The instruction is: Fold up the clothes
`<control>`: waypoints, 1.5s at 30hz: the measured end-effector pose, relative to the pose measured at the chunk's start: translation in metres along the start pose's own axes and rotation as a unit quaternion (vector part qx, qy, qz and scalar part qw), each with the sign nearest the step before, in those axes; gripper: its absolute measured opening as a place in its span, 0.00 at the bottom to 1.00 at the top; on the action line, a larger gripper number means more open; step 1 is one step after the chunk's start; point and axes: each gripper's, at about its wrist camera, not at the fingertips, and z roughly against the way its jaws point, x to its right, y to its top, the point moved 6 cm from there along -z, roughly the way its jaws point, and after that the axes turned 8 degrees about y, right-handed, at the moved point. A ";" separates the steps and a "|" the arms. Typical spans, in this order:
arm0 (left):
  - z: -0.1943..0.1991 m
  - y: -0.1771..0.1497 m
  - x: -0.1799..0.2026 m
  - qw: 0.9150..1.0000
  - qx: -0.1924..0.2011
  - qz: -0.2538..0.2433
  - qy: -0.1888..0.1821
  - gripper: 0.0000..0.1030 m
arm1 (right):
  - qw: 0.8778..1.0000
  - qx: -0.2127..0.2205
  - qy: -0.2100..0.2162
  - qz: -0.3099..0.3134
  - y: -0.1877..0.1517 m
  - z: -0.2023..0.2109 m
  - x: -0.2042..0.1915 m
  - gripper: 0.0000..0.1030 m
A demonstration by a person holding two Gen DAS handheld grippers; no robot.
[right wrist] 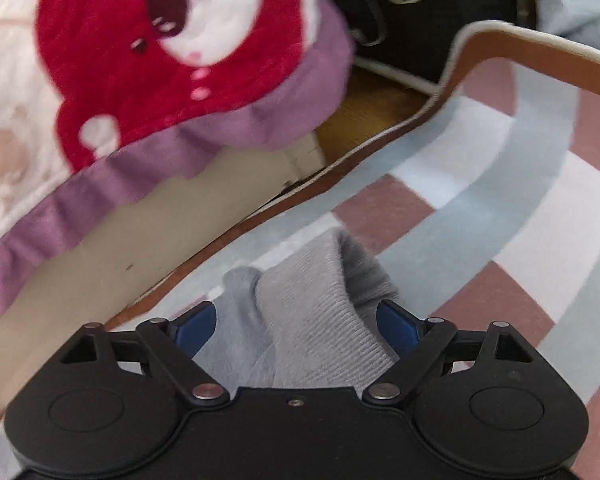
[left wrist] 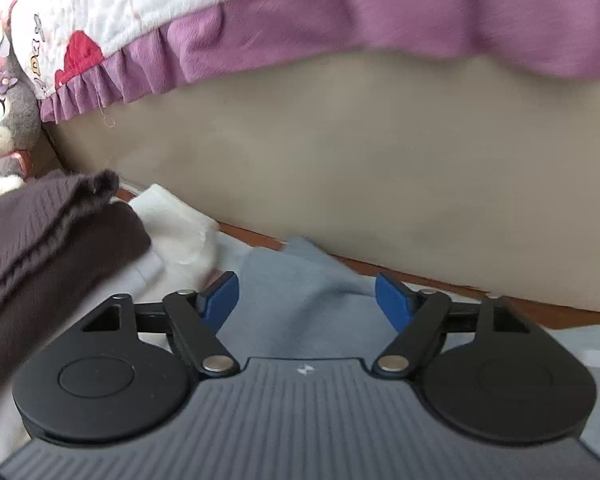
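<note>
The grey garment (right wrist: 316, 316) is seen bunched on a striped rug (right wrist: 500, 208) beside a bed, its ribbed hem or cuff rising between the blue pads of the right tool (right wrist: 296, 320). That tool is spread wide; the cloth fills the gap, but the pads are not seen pressed into it. In the left wrist view the left tool (left wrist: 306, 300) is likewise spread, with a blue-grey fold of fabric (left wrist: 300, 280) lying between and under its fingers, nothing pinched. A dark brown knit (left wrist: 40, 232) and a white piece of cloth (left wrist: 176, 224) are piled just to the left, under the purple-frilled blanket (left wrist: 340, 36) hanging from the bed.

Whether the garment is being taken up or has just been let go cannot be settled from this.

If a grasp is intended, the ribbed edge should be taken cleanly, one layer only, well inside the pads so that it is not lost under tension. Both edges should be held level and the cloth drawn flat before any fold, and the neighbouring pile should be kept clear
</note>
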 end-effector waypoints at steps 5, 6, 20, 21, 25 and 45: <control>-0.042 -0.004 -0.012 0.999 -0.049 0.017 -0.012 0.79 | 0.986 -0.120 0.089 0.078 -0.021 -0.013 -0.028 0.39; -0.049 -0.005 -0.013 0.998 -0.059 0.030 -0.022 0.79 | 0.983 -0.136 0.085 0.092 -0.026 -0.017 -0.029 0.38; 0.042 -0.012 -0.027 0.991 0.114 0.043 -0.049 0.00 | 0.992 -0.069 0.103 -0.008 -0.020 -0.028 -0.007 0.62; 0.060 -0.012 -0.045 0.988 0.135 0.065 -0.044 0.00 | 0.994 -0.048 0.098 -0.008 -0.015 -0.025 -0.006 0.38; 0.101 -0.026 -0.114 0.975 0.149 0.158 -0.049 0.00 | 0.993 0.073 0.088 0.030 0.012 0.023 -0.018 0.11; 0.152 -0.132 0.121 0.977 -0.011 0.010 -0.214 0.13 | 0.947 -0.175 -0.153 0.222 -0.052 0.034 0.011 0.33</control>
